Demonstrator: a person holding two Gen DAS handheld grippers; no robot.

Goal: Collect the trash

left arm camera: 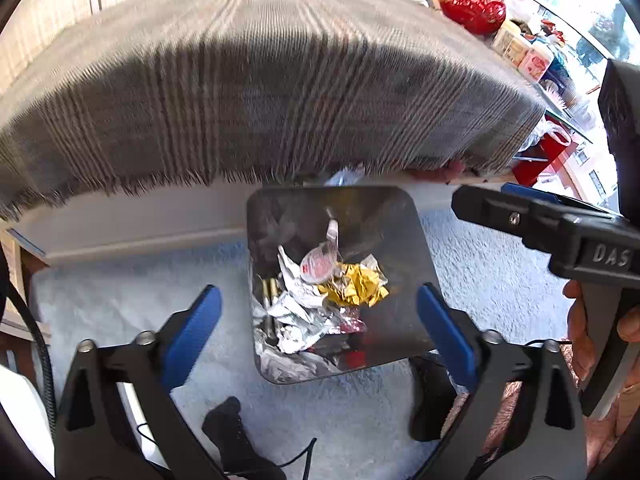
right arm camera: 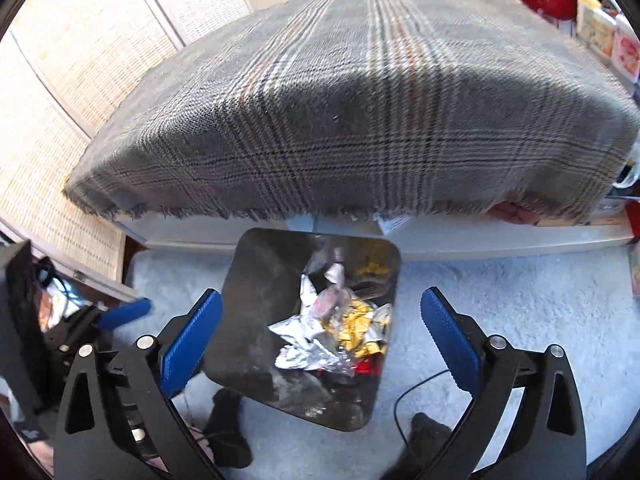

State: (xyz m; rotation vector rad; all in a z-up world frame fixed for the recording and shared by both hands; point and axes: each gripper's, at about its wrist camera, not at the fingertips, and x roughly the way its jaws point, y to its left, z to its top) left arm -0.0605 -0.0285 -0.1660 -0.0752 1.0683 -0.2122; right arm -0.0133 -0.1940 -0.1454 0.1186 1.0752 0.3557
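A shiny metal trash bin (left arm camera: 392,240) stands on the pale carpet in front of the table; it also shows in the right wrist view (right arm camera: 256,312). Inside lie crumpled silver foil (left arm camera: 296,308), a gold wrapper (left arm camera: 356,284), a clear plastic piece (left arm camera: 318,266) and red scraps. The foil (right arm camera: 304,354) and gold wrapper (right arm camera: 356,328) show in the right view too. My left gripper (left arm camera: 320,320) is open and empty, above the bin. My right gripper (right arm camera: 322,324) is open and empty, above the bin; it shows at the right of the left view (left arm camera: 560,232).
A table draped in grey plaid cloth (left arm camera: 260,92) rises behind the bin, its fringe hanging near the bin's far rim. Red ornaments (left arm camera: 474,10) and boxes sit at the table's far right. My feet in dark socks (right arm camera: 228,428) and a cable (right arm camera: 420,392) lie on the carpet (left arm camera: 120,300).
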